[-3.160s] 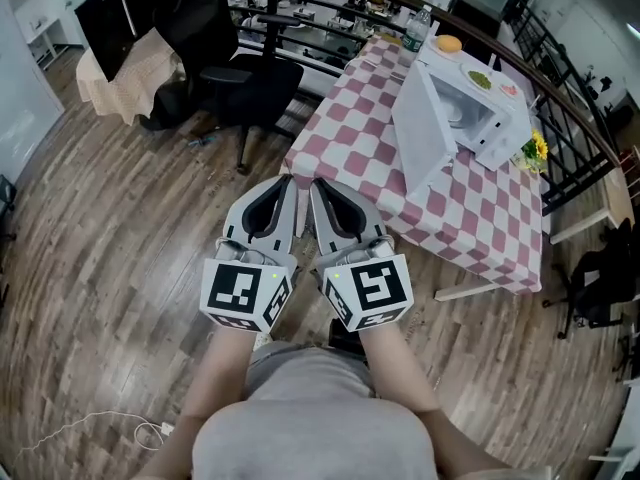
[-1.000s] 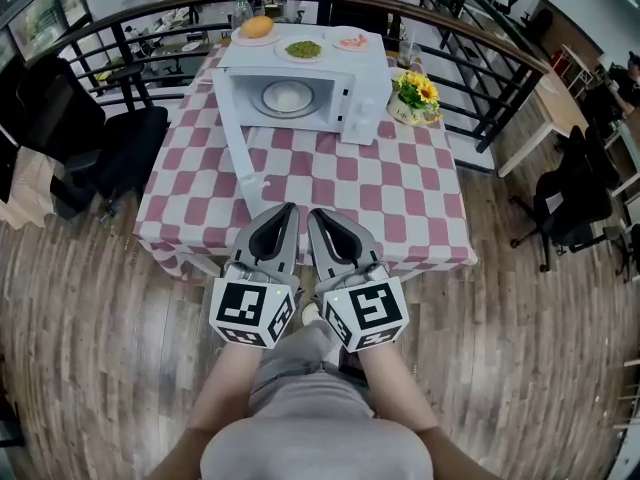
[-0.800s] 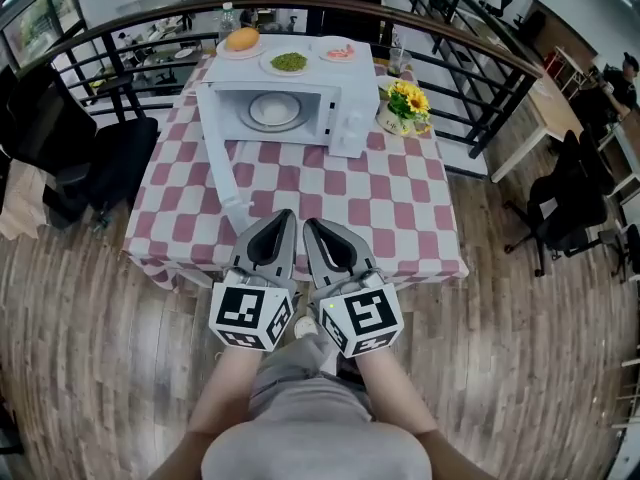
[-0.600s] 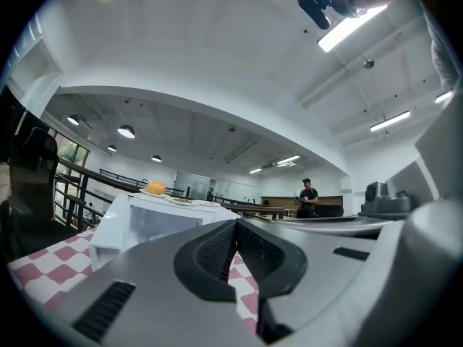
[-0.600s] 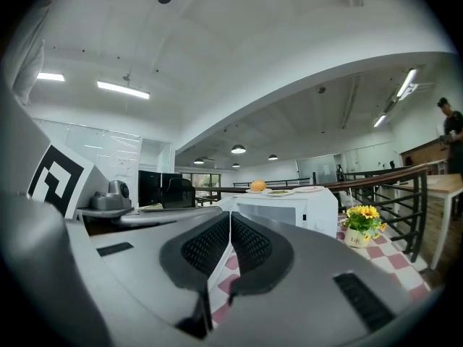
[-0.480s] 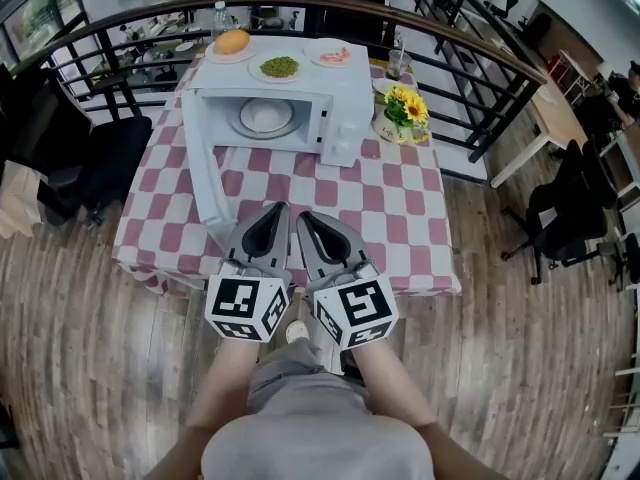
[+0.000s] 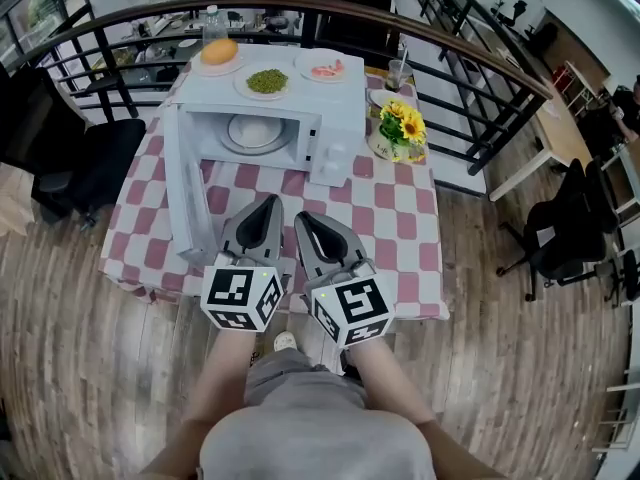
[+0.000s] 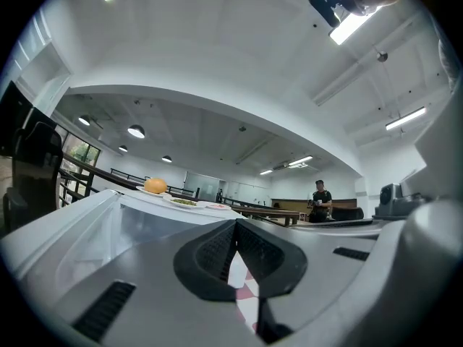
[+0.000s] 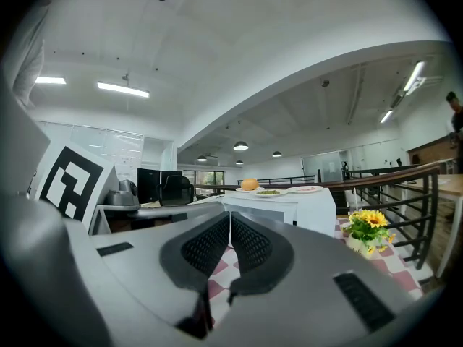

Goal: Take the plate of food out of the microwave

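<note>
The white microwave (image 7: 335,118) stands on the checkered table (image 7: 400,228) with its door (image 7: 186,203) swung open to the left. Inside lies a white plate of pale food (image 7: 254,131). My left gripper (image 7: 272,201) and right gripper (image 7: 300,219) are held side by side over the table's near edge, short of the microwave, both shut and empty. In the left gripper view the left gripper (image 8: 235,224) has its pads together. In the right gripper view the right gripper (image 9: 230,215) points toward the microwave (image 9: 296,207).
Three plates sit on the microwave's top: an orange bun (image 7: 219,53), green food (image 7: 266,81) and pink food (image 7: 325,68). A pot of sunflowers (image 7: 398,130) stands right of the microwave. A dark railing (image 7: 470,38) runs behind the table, and a black chair (image 7: 85,163) stands at the left.
The table and microwave have come nearer, and the grippers now reach over the table's near edge. Both grippers stay shut, side by side.
</note>
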`<state>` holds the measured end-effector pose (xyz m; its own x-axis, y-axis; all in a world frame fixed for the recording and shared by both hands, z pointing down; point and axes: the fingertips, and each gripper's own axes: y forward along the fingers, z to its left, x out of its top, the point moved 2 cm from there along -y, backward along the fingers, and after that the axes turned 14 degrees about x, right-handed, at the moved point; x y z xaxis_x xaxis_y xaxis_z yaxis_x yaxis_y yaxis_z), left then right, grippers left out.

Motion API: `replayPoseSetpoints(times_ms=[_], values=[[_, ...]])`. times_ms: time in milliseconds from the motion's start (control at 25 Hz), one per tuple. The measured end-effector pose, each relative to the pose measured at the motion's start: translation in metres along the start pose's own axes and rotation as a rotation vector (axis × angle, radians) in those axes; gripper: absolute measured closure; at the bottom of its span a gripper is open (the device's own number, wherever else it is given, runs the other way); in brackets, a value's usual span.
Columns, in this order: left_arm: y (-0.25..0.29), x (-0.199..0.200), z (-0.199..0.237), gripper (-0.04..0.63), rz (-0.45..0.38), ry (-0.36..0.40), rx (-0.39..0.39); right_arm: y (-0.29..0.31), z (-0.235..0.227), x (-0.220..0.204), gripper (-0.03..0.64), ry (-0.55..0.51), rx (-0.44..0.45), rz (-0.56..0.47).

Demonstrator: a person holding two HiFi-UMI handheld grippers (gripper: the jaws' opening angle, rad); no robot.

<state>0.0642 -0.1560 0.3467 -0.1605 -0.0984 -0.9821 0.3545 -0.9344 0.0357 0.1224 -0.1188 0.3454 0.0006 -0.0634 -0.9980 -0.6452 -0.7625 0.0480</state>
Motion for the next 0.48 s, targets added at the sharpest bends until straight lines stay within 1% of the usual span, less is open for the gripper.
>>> replayPoseSetpoints(times_ms=[280,480], values=[[0.012,-0.005,-0.003,0.594,0.01,-0.004,0.02,0.006,-0.012,-0.002,0.591,-0.003,0.017,0.003],[0.018,-0.013,-0.007,0.594,0.037,0.0,0.024,0.002,-0.021,-0.001,0.591,0.005,0.01,-0.004]])
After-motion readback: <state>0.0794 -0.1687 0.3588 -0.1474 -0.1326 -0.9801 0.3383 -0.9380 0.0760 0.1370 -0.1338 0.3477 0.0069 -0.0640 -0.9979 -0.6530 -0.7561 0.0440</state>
